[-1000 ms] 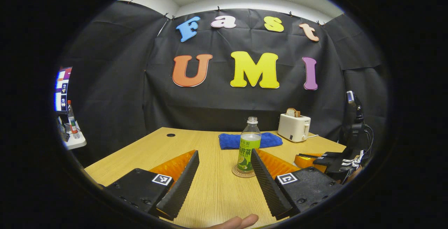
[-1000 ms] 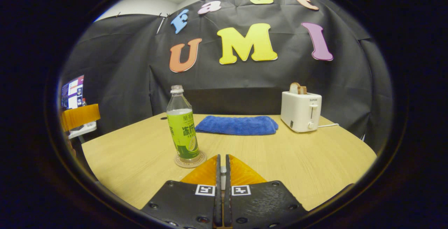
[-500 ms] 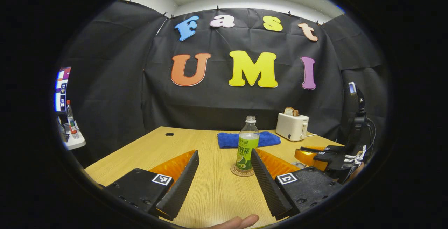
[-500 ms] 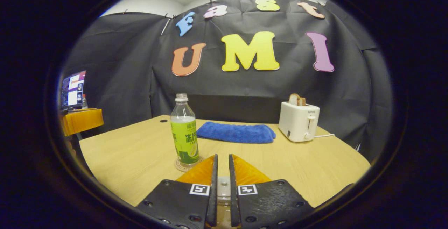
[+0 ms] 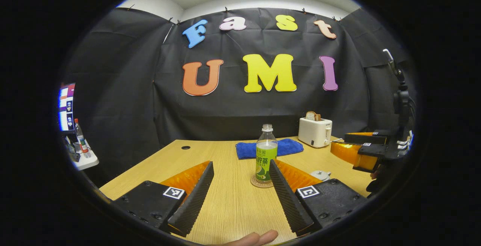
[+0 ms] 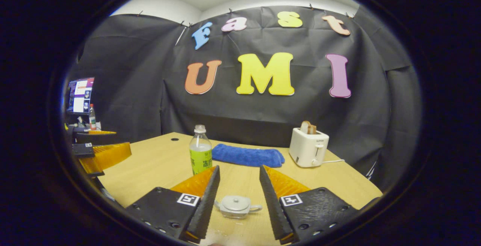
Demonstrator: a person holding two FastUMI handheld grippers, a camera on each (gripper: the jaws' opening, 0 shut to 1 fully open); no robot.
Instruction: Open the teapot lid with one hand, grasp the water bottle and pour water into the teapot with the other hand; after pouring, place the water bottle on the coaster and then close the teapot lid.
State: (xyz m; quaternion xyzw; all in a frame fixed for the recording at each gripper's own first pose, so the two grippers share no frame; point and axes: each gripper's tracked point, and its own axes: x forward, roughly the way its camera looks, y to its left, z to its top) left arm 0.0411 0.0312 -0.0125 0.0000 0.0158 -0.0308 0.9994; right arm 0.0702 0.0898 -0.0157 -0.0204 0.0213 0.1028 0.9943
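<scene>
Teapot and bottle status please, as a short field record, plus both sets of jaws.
teapot: on the table, lid on, lying between the right gripper jaws, not touched
water bottle: upright on the coaster, uncapped
left gripper: jaws open, holding nothing
right gripper: jaws open, holding nothing
blue cloth: behind the bottle
toaster: right rear of the table

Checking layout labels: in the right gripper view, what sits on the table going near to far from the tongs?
Small pale teapot with its lid on → clear plastic bottle with a green label → folded blue cloth, with the white toaster holding a slice of bread off to the right.
</scene>
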